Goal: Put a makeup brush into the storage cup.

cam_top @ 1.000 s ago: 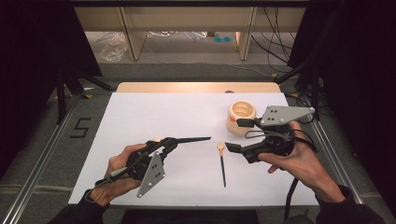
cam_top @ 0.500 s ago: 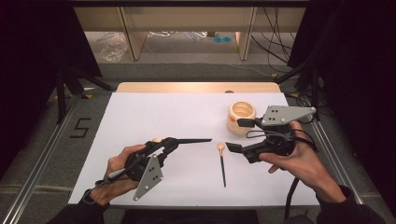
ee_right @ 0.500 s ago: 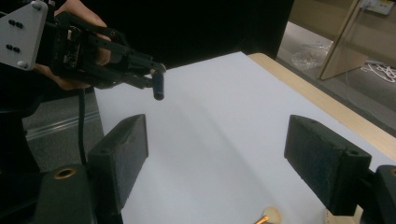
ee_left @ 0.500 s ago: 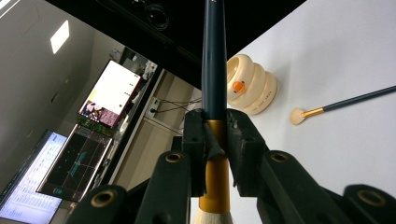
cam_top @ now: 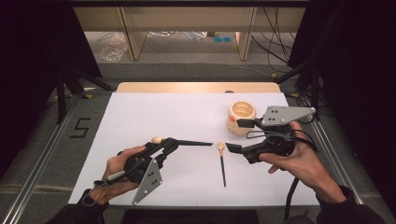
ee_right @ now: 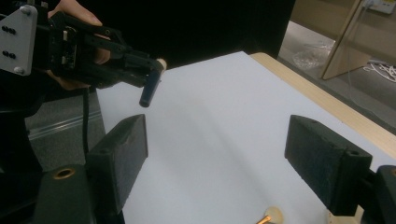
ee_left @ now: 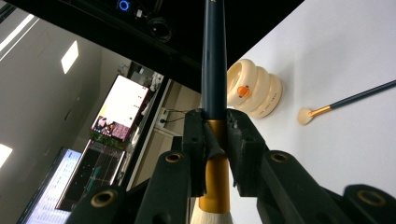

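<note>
Left gripper shifted; holder empty.

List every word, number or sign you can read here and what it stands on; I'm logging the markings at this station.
"5": a dark numeral on the grey floor left of the table.
Text on the lit screens in the left gripper view: too blurred to read.
Orange mark on the cream ridged holder: a spot, with no letters that can be made out.
No text can be made out on the brushes or grippers.
</note>
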